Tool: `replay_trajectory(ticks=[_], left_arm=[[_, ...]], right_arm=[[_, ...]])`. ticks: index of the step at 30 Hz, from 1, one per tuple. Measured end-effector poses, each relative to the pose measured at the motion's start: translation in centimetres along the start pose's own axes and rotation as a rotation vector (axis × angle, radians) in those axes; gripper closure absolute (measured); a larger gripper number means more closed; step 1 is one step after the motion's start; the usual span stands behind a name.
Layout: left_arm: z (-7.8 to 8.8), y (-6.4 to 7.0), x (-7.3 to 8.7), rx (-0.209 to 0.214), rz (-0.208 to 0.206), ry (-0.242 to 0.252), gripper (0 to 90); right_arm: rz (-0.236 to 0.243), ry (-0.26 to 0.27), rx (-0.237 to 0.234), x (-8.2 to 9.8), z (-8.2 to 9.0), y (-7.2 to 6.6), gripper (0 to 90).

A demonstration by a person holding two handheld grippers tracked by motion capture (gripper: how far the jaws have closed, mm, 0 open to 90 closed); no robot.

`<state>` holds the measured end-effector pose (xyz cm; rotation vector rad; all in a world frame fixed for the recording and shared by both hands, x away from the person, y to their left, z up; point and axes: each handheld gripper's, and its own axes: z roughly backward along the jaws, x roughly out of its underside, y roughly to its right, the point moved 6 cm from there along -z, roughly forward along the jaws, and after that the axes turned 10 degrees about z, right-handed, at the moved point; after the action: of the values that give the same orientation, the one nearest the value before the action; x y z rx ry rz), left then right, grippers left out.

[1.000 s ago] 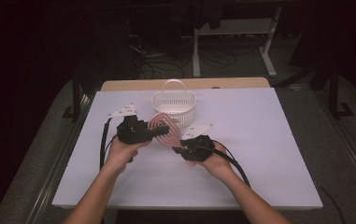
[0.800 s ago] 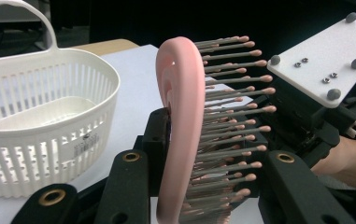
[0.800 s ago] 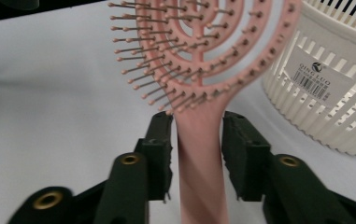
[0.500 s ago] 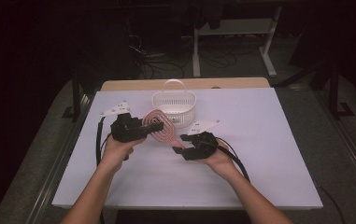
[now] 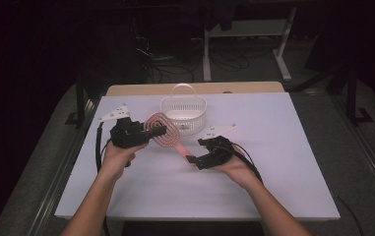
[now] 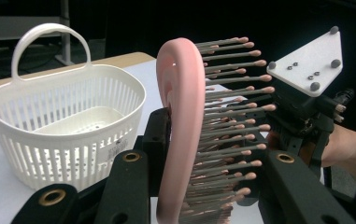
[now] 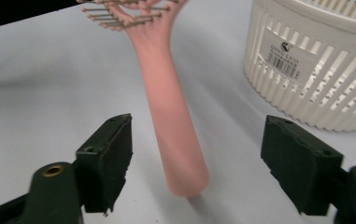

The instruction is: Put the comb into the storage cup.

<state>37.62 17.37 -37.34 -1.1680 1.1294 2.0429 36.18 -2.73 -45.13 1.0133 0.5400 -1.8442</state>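
We see a pink vented hairbrush (image 5: 161, 131) held above the white table (image 5: 283, 177), its looped head toward the left gripper and its handle slanting down toward the right gripper. In the left gripper view the brush head (image 6: 180, 126) stands on edge between the two black jaws, its rows of round-tipped bristles (image 6: 231, 107) pointing to that view's right. The left gripper (image 5: 148, 132) is clamped on the head of the hairbrush.

The right gripper (image 5: 191, 159) sits at the free end of the handle; its jaws have just been opening. In the right gripper view we see the handle (image 7: 171, 126) lying between the parted jaws, with a clear gap on each side, so neither pad presses on it.

Just behind the brush stands a white slotted plastic basket (image 5: 183, 112) with an arched carry handle (image 6: 49, 42). On its wall we read a white sticker (image 7: 290, 58) bearing a barcode and small print above it that seems to read "QING LUO", though the letters are small and blurred. A second, darker label (image 6: 115, 148) on the basket is not legible.
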Motion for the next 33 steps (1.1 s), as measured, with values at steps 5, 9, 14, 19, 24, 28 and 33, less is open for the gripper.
replay_trajectory(ticks=[5,9,14,19,24,28,33], left_arm=[[0.5,-0.3,-0.3,-0.007,0.004,0.013,65.3],[0.9,-0.4,-0.5,-0.007,0.008,0.029,65.3],[1.4,-0.5,-0.8,-0.012,0.006,0.040,65.3],[1.8,-0.5,-1.0,-0.013,-0.001,0.049,65.3],[2.2,-0.6,-1.2,-0.019,-0.004,0.056,65.3],[2.3,-0.7,-1.2,-0.020,-0.003,0.058,65.3],[2.3,-0.8,-1.3,-0.021,-0.004,0.061,65.3]], right_arm=[[-0.018,-0.007,0.017,0.4,0.2,0.5,14.5],[-0.033,0.000,0.032,0.8,0.6,0.6,11.8],[-0.045,-0.005,0.062,1.6,1.0,1.0,9.1],[-0.057,-0.005,0.085,2.5,1.8,1.2,7.1],[-0.072,-0.007,0.105,3.6,2.7,1.4,5.9],[-0.092,-0.003,0.126,4.7,3.6,1.7,5.1],[-0.108,-0.008,0.141,6.0,4.6,2.0,2.7]])
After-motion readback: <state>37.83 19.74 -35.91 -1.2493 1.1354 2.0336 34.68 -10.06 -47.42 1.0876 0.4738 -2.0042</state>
